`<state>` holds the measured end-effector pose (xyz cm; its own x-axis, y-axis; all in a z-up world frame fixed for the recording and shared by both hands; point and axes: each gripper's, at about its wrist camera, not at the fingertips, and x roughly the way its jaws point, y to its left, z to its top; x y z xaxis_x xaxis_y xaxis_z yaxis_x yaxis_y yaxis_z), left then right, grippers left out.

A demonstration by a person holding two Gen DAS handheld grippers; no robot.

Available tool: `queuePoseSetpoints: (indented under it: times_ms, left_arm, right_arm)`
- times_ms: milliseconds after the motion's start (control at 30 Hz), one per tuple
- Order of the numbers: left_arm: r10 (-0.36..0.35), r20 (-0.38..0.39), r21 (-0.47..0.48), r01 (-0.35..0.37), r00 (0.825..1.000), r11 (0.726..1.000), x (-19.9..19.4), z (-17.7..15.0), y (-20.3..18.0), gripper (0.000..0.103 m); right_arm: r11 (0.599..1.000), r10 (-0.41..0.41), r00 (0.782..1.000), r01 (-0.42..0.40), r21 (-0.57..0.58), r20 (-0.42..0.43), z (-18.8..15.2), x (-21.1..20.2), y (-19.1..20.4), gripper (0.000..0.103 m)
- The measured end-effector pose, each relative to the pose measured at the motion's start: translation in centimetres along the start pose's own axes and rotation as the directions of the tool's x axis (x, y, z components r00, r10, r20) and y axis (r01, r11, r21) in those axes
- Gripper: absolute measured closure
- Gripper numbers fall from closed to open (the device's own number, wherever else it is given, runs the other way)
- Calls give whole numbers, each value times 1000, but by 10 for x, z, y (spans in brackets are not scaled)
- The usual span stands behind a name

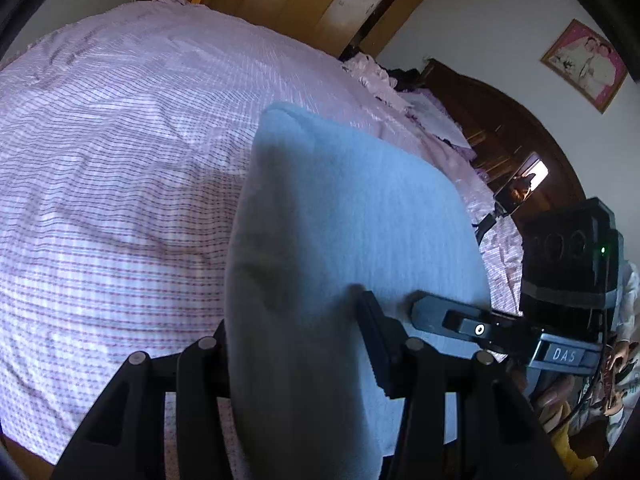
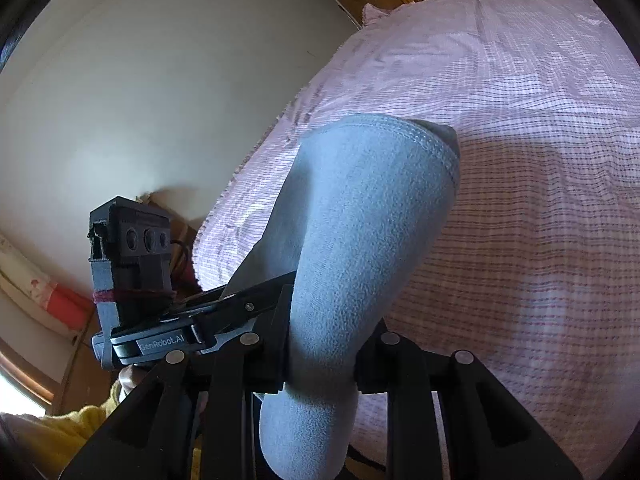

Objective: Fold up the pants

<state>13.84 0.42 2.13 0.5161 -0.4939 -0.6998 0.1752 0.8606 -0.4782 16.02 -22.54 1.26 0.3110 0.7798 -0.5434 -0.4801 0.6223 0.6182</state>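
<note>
Grey-blue fleece pants point(image 1: 352, 216) hang above the bed, held up between both grippers. In the left wrist view my left gripper point(image 1: 296, 340) is shut on a thick fold of the cloth, which hides its left finger. My right gripper point(image 1: 432, 312) grips the same cloth just to the right. In the right wrist view my right gripper point(image 2: 328, 344) is shut on a bunched leg of the pants point(image 2: 360, 220), whose stitched hem points up and away. The left gripper point(image 2: 248, 300) clamps the cloth close beside it on the left.
A bed with a pink checked cover point(image 1: 120, 160) point(image 2: 520, 160) lies below the pants. Ruffled pillows point(image 1: 400, 92) and a dark wooden headboard point(image 1: 500, 128) are at the right. A wooden wardrobe point(image 1: 320, 0) stands beyond. A white wall point(image 2: 140, 100) borders the bed. A yellow sleeve point(image 2: 60, 432) shows low down.
</note>
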Motion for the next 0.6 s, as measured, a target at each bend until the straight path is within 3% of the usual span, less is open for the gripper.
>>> queuePoseSetpoints:
  times_ms: [333,433,600]
  left_arm:
    - [20,-31,-24,-21,999,999,56,10,-14,54]
    - [61,-75,2,-61,995,998,81,10,-18,55]
    - [128,-100,91,-119,987,989,105,1,-23,57]
  right_arm:
    - [1000,18,997,-18,-1,-74,22,-5,-60,86]
    - [997,-73,991,71,-29,-110,23,2,-73,85]
    - [961,-276,947,267,-74,-165,13,25,-91,80]
